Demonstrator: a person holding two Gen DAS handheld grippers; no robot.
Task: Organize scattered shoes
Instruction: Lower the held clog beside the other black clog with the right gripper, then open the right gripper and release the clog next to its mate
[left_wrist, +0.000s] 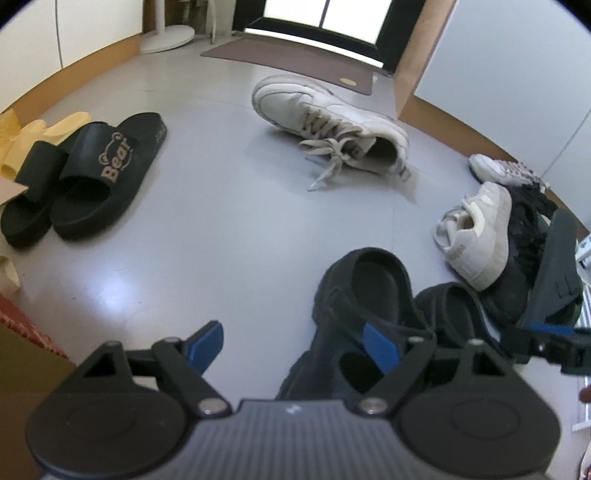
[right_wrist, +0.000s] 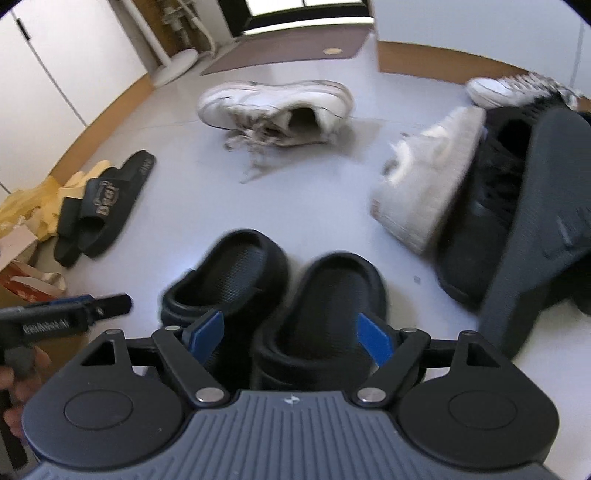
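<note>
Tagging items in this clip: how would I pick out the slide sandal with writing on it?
Start at the doormat by the door and follow the grey floor toward the left wall. There a black slide lies partly over another black slide, beside yellow slippers. Only it has "Bear" and a bear outline printed in tan on its strap.

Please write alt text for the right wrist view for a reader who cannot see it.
The open right gripper hangs over a pair of black clogs standing side by side on a pale floor. Beyond lie a white sneaker on its side, black slides at left and heaped shoes at right.
</note>
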